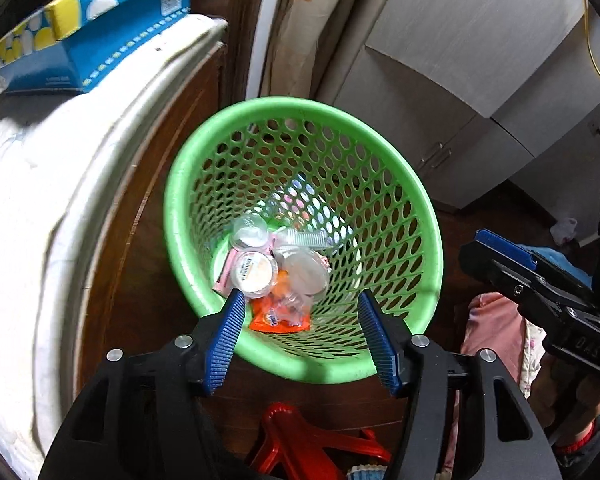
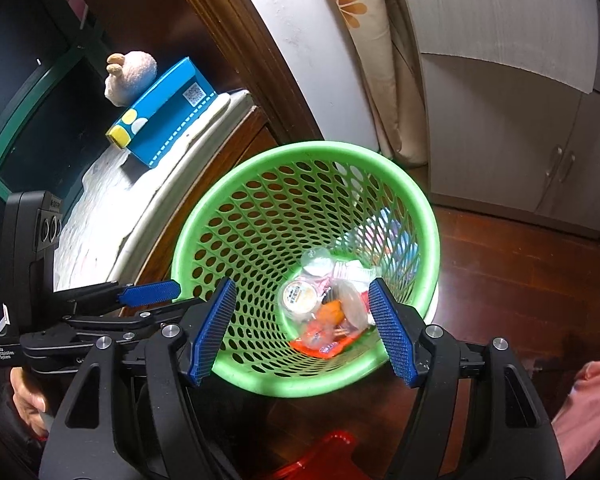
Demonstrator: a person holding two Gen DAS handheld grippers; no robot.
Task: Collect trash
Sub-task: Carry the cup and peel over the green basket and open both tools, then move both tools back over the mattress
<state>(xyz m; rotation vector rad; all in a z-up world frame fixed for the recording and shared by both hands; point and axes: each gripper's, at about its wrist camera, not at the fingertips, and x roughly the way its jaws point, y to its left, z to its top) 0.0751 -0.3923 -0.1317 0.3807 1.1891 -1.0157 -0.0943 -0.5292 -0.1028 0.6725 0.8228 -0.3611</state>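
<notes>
A green perforated waste basket (image 1: pixel 380 184) stands on the wooden floor; it also shows in the right wrist view (image 2: pixel 240 216). In its bottom lie trash items: a round lidded cup (image 1: pixel 256 270), clear plastic lids (image 1: pixel 304 272) and an orange wrapper (image 1: pixel 280 318); the cup (image 2: pixel 300 296) and the wrapper (image 2: pixel 324 346) show in the right wrist view too. My left gripper (image 1: pixel 302 338) is open and empty above the basket's near rim. My right gripper (image 2: pixel 302 330) is open and empty over the basket. The right gripper also shows at the left wrist view's right edge (image 1: pixel 504 250).
A bed with a white mattress (image 1: pixel 60 200) stands left of the basket, with a blue box (image 1: pixel 100 36) on it. A red plastic stool (image 1: pixel 300 440) is below the grippers. Grey cabinets (image 1: pixel 480 100) stand behind. Pink cloth (image 1: pixel 492 332) lies at right.
</notes>
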